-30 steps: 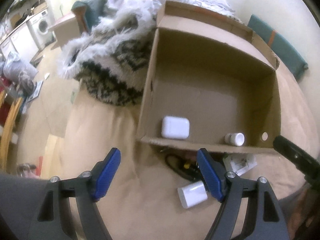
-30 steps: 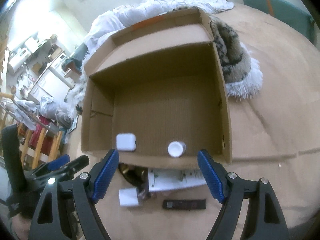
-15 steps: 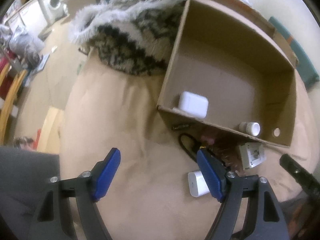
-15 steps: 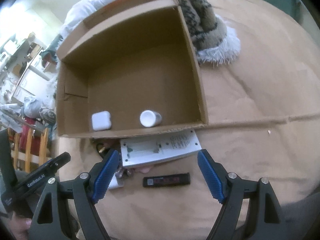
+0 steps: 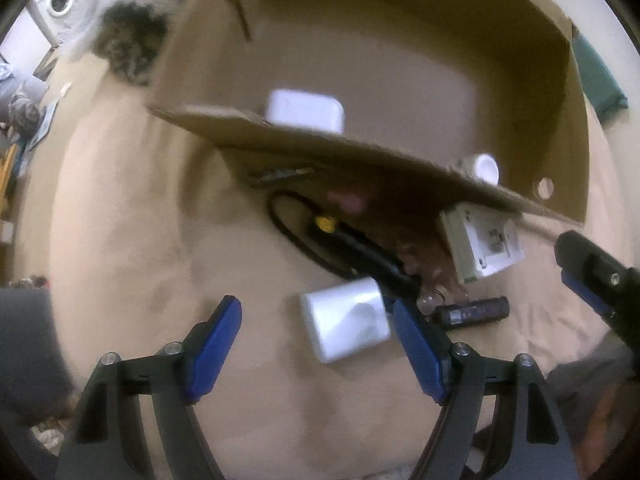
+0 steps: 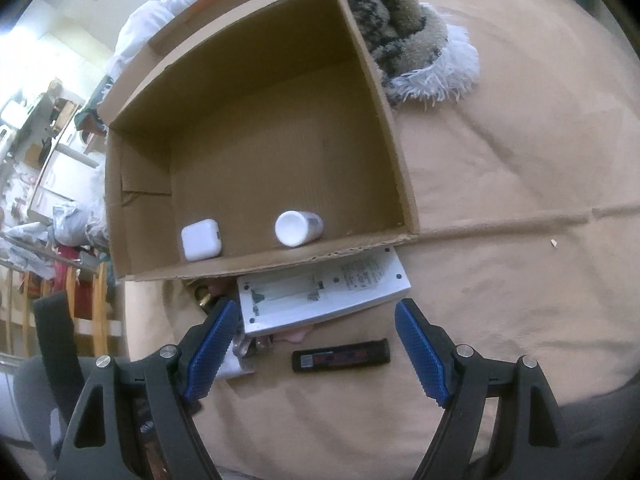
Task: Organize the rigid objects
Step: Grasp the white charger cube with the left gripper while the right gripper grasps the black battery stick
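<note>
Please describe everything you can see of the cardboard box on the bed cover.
The cardboard box is brown and corrugated, open at the top, with flaps folded outward at the far side. It stands on the tan cover. Inside, near the front wall, lie a white earbud case and a small white-capped bottle on its side. One side wall has a round hole. A fluffy patterned blanket lies against one side.

Brown cardboard box (image 6: 394,132) — white case (image 6: 201,239); blue-padded tongs (image 6: 316,346); beige cloth (image 6: 520,160).
</note>
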Tool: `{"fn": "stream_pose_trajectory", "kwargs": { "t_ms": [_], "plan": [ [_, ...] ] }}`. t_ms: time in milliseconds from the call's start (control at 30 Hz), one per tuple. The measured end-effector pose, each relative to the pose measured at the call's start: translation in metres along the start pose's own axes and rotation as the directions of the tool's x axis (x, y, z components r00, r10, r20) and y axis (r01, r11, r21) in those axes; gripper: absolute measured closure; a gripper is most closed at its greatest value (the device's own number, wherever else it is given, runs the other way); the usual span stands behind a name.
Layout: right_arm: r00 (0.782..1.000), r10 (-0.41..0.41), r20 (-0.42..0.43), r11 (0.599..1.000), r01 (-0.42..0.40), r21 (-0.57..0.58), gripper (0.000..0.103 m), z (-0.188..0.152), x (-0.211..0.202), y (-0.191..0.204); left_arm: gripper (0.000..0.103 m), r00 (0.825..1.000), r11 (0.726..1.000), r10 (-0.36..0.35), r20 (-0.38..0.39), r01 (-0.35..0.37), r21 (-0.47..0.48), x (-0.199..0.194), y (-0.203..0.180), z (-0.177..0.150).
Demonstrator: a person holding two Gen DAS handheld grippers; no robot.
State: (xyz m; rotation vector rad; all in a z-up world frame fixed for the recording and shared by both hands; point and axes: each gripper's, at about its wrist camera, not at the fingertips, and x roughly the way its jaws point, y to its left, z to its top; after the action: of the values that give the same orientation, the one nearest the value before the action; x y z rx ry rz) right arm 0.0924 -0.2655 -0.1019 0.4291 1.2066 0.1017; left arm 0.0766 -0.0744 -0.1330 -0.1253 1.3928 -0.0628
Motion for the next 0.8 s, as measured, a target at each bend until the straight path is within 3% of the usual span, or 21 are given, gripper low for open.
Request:
{"fn": "stream_pose_trajectory", "kwargs": {
  "t_ms": [133, 267, 533, 800],
  "plan": [
    [1.000, -0.002, -0.016, 1.000, 0.002, 0.010, 0.018, 0.001, 0.004, -0.002, 0.027, 0.997, 1.000, -0.016, -0.074, 0.015, -0.004, 0.019, -0.008, -0.002],
    [1.000, -0.007, -0.018, 1.000, 0.007, -0.006, 0.018, 0.002, 0.006, 0.003, 0.052, 0.995, 0.999, -0.046, -0.092, 0.043, -0.029, 0.028, -0.007, 0.003],
    [0.998, -0.002, -0.060, 1.000, 0.002, 0.002, 0.018, 0.003, 0.016, 0.001, 0.058, 0.992, 0.998, -0.058, -0.110, 0.061, 0.023, 0.020, -0.007, 0.007],
    [0.982, -0.077, -0.175, 0.996, 0.066, -0.068, 0.018, -0.008, 0.043, 0.006, 0.058, 0.999, 1.000, -0.012, -0.050, 0.013, 0.014, -0.007, 0.016, 0.011]
  ]
}}
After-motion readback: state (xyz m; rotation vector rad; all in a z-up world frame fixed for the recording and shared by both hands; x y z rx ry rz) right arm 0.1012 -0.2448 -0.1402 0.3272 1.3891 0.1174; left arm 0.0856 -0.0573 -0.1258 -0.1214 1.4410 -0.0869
